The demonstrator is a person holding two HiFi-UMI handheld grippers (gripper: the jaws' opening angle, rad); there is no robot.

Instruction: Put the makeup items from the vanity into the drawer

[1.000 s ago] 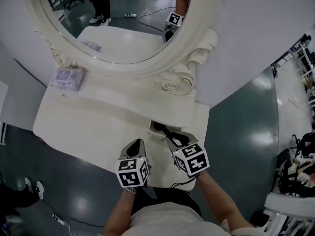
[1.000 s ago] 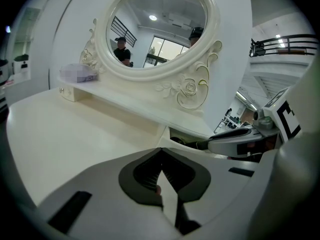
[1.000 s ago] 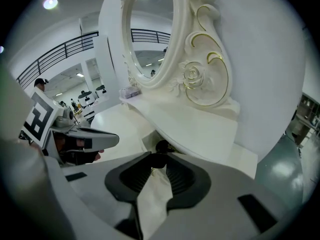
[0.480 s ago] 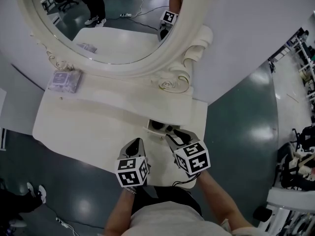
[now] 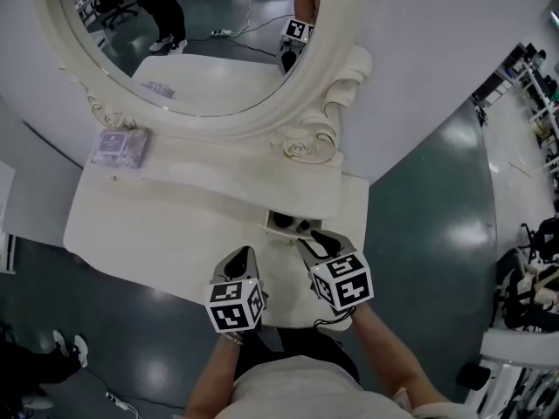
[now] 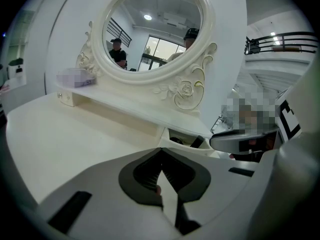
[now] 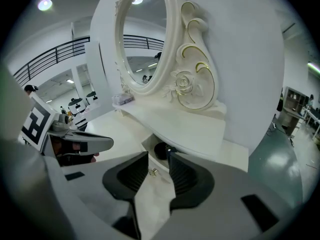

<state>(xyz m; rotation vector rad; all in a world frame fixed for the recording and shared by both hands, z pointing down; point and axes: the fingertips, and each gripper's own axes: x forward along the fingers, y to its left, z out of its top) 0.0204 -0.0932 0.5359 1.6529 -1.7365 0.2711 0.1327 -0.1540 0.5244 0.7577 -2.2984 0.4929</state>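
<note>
Lavender packet (image 5: 120, 147) lies on the raised shelf of the vanity (image 5: 157, 225), at the upper left of the head view. It is well apart from both tools and probably awaits collection. At lower centre the left gripper (image 5: 239, 258) hovers idle, its jaws pressed together on nothing. Right of it the drawer (image 5: 281, 223) stands open with dark items (image 7: 161, 150) inside. The right gripper (image 5: 316, 239) poises at the drawer's front, jaws apart and empty. Only the right gripper view shows the small gold knob (image 7: 151, 172) between those jaws.

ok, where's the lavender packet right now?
Head view, left side: the flat lavender packet lies on the left end of the white vanity's raised shelf, under the oval mirror's carved frame, far from the open drawer.
</note>
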